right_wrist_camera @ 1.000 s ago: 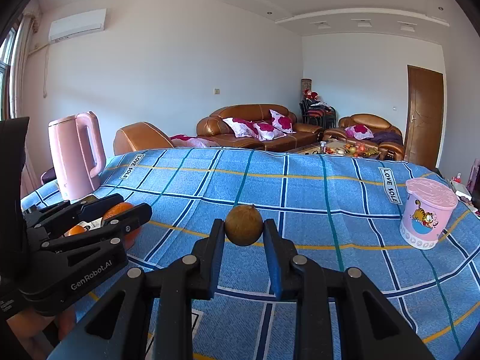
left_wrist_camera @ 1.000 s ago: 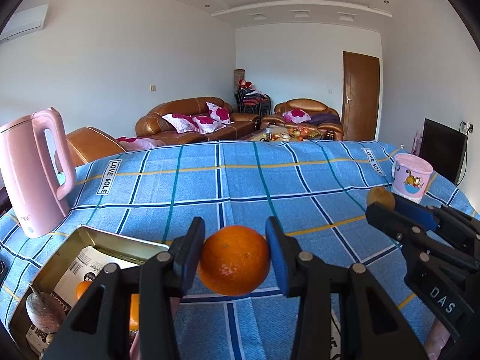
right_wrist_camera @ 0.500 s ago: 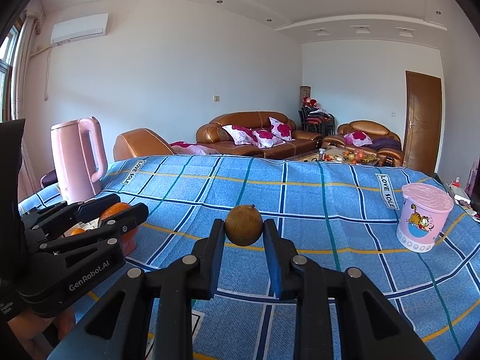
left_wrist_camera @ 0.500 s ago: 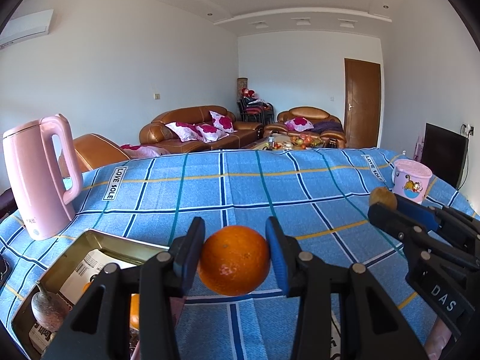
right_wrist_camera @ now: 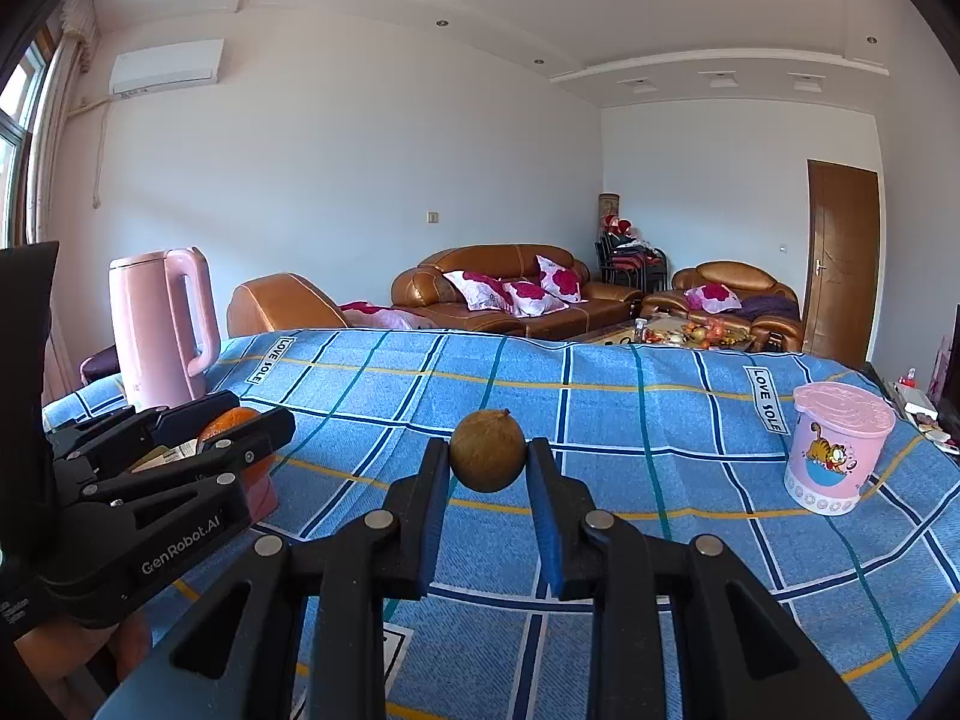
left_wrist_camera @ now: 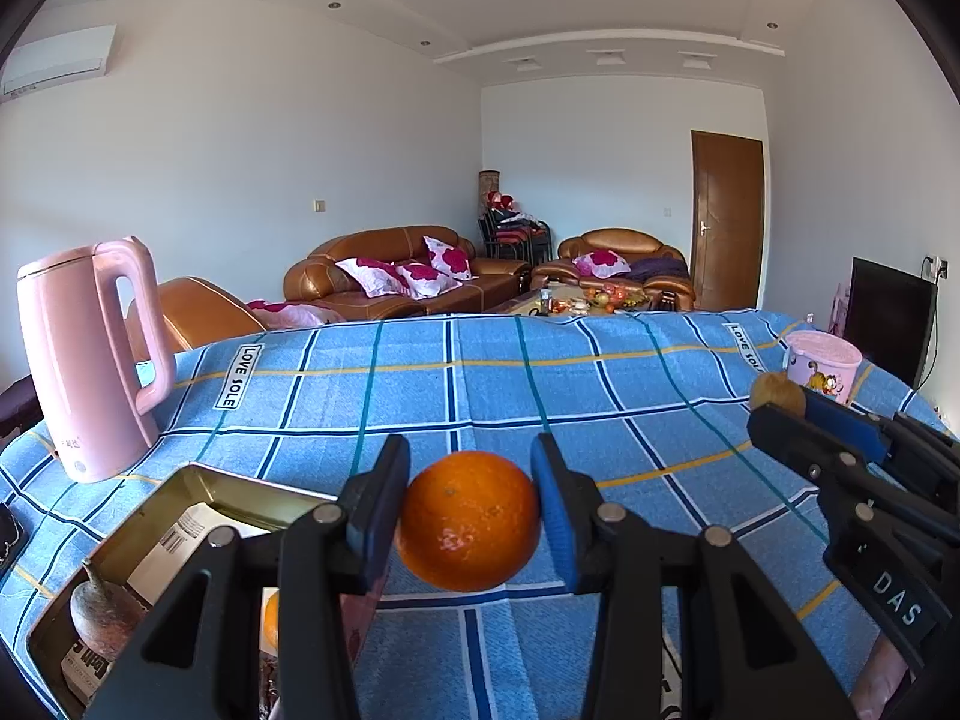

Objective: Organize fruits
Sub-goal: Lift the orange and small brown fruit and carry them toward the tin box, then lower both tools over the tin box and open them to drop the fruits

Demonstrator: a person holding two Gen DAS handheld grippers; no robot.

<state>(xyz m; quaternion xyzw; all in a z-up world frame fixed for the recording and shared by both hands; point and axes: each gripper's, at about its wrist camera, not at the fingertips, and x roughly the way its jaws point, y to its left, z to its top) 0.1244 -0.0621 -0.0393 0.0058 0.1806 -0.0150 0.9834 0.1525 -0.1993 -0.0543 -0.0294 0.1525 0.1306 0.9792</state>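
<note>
Room: white walls, stepped ceiling with recessed spotlights, brown leather sofas (left_wrist_camera: 414,276) with pink floral cushions, a brown wooden door (left_wrist_camera: 726,219), a wall air conditioner (right_wrist_camera: 165,66).

Table (left_wrist_camera: 540,396): covered by a blue checked cloth with yellow, teal and white lines; woven labels on it read "LOVE SOLE".

Pink kettle (left_wrist_camera: 90,354): smooth plastic, tall, loop handle, standing upright at the table's left side. Small print near its base is too small to read.

Metal tray (left_wrist_camera: 198,483): shallow, brassy, rectangular, at the near left just beside the kettle. It holds printed paper with a barcode, a brownish round fruit with a stalk (left_wrist_camera: 102,612) and part of an orange-coloured fruit half hidden by the tool.

Pink cup (right_wrist_camera: 837,447): ribbed lid, cartoon cat print, upright at the right side of the table.

Left tool (left_wrist_camera: 471,513): black body marked "GenRobot.AI" in the right wrist view, blue pads. It grips an orange (left_wrist_camera: 468,519), round with dimpled skin, held clear above the cloth just right of the tray.

Right tool (right_wrist_camera: 487,468): black, a tag reading "DAS" in the left wrist view. Its jaws are narrow, pinching a small brown round fruit (right_wrist_camera: 487,450), matt and rough-skinned, held above the middle of the table.
</note>
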